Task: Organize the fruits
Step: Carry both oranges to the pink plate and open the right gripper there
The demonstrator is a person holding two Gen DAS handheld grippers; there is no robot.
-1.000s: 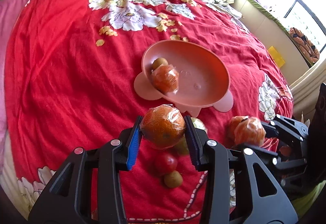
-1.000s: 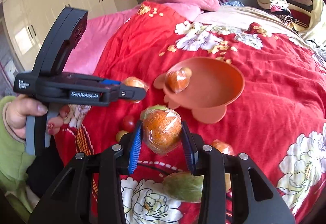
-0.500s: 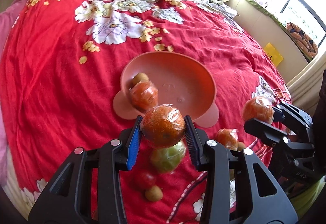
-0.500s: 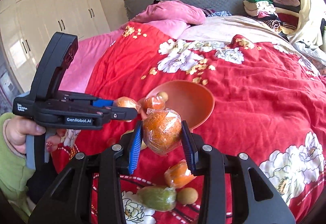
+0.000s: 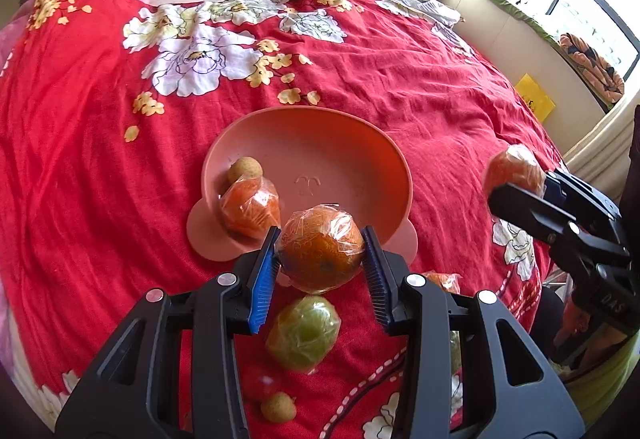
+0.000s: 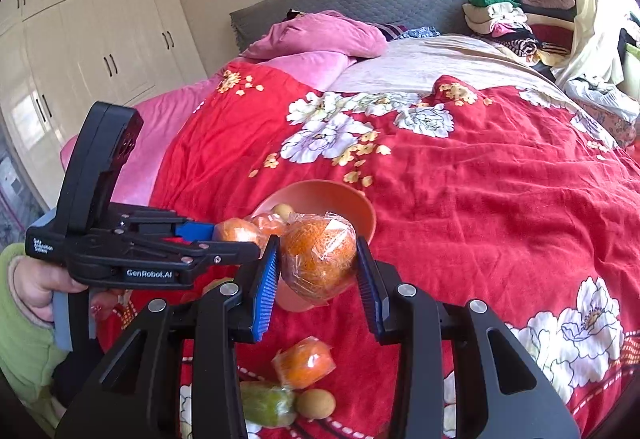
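Note:
My left gripper (image 5: 320, 259) is shut on a plastic-wrapped orange (image 5: 320, 251), held above the near rim of the pink bowl (image 5: 336, 143). That bowl holds another wrapped orange (image 5: 250, 209) and a small tan longan (image 5: 245, 169). My right gripper (image 6: 318, 271) is shut on a second wrapped orange (image 6: 318, 259), in front of the bowl (image 6: 320, 195). In the left wrist view the right gripper (image 5: 524, 195) comes in from the right with its orange (image 5: 514, 171). In the right wrist view the left gripper (image 6: 224, 239) comes in from the left.
On the red floral blanket (image 5: 80, 179) below the grippers lie a wrapped green fruit (image 5: 304, 333), a small red fruit (image 5: 260, 385), a longan (image 5: 278, 407), and a loose wrapped orange (image 6: 304, 361). A hand in a green sleeve (image 6: 20, 319) holds the left gripper. Pink pillows (image 6: 320, 35) lie far back.
Both grippers have carried their wrapped oranges forward toward the bowl. The loose fruit on the blanket has slipped lower in both views. Neither grip has changed.

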